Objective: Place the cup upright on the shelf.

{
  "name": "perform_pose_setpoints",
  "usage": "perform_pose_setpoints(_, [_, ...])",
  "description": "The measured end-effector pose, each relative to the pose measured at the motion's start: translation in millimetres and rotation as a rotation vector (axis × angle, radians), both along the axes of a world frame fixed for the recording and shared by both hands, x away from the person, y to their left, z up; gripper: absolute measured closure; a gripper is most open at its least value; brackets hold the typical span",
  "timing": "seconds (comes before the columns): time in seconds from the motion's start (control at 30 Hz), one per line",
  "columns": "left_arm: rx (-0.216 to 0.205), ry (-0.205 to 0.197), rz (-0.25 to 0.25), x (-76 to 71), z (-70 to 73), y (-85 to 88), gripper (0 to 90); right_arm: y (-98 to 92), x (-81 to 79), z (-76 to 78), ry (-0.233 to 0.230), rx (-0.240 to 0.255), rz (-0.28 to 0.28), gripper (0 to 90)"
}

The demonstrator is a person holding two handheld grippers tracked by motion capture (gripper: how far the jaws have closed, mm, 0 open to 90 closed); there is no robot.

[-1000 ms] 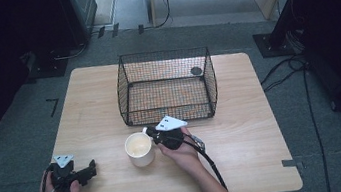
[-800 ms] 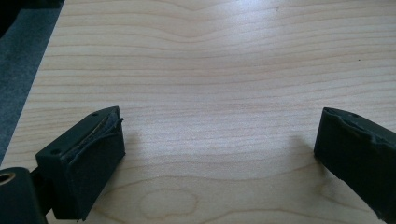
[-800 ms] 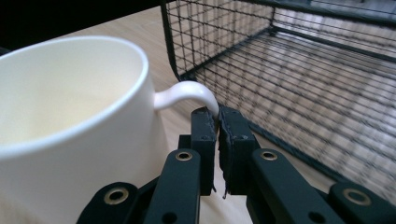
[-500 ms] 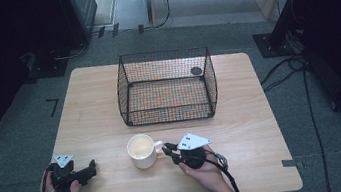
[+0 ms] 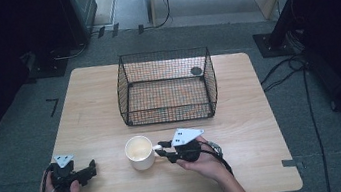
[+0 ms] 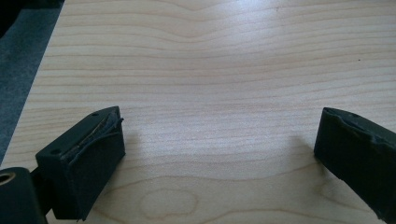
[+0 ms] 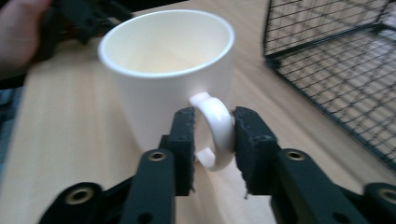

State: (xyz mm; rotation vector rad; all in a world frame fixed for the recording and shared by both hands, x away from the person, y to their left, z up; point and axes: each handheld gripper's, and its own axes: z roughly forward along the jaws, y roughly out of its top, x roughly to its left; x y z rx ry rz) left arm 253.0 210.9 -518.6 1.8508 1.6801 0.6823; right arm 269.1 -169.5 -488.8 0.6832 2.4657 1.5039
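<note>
The mug [image 5: 139, 151], moved toward the lower centre of the desk [image 5: 245, 136], is pinched by its handle in the right hand-held gripper [image 7: 212, 140]; the left hand-held gripper [image 6: 219, 144] is spread, idle.

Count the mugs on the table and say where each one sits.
1. The white mug stands upright near the table's front edge, before the wire basket; the right gripper closes around its handle.

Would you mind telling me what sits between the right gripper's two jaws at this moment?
The handle of the white mug sits between the right gripper's jaws, as the right gripper view shows; the mug stands upright on the table.
</note>
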Motion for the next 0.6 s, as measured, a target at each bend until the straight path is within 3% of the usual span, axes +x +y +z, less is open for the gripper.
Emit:
perform_pose_setpoints(0.03, [0.0,0.0,0.0,0.0,0.0,0.0,1.9,0.0,0.0,0.0,0.0,0.0,0.0,72.3])
perform_pose_setpoints(0.07, [0.0,0.0,0.001,0.0,0.0,-0.1,1.9,-0.8,-6.0,-0.2,0.021,0.008,0.056,75.1])
perform_pose_setpoints(0.1, [0.0,0.0,0.0,0.0,0.0,-0.1,1.9,-0.2,-8.9,-0.3,0.029,0.01,0.076,75.3])
perform_pose_setpoints(0.17, [0.0,0.0,0.0,0.0,0.0,-0.1,1.9,3.0,-12.7,-0.5,0.037,0.013,0.086,74.3])
perform_pose_setpoints(0.27, [0.0,0.0,0.0,0.0,0.0,-0.1,1.9,12.4,-14.6,-1.9,0.029,0.003,0.066,72.4])
perform_pose_setpoints(0.4, [0.0,0.0,0.0,0.0,0.0,-0.1,1.9,19.5,-16.7,-1.5,0.011,-0.017,0.028,80.0])
perform_pose_setpoints(0.6, [0.0,0.0,0.0,0.0,0.0,-0.1,1.9,16.6,-18.5,6.5,-0.034,0.012,-0.004,80.8])
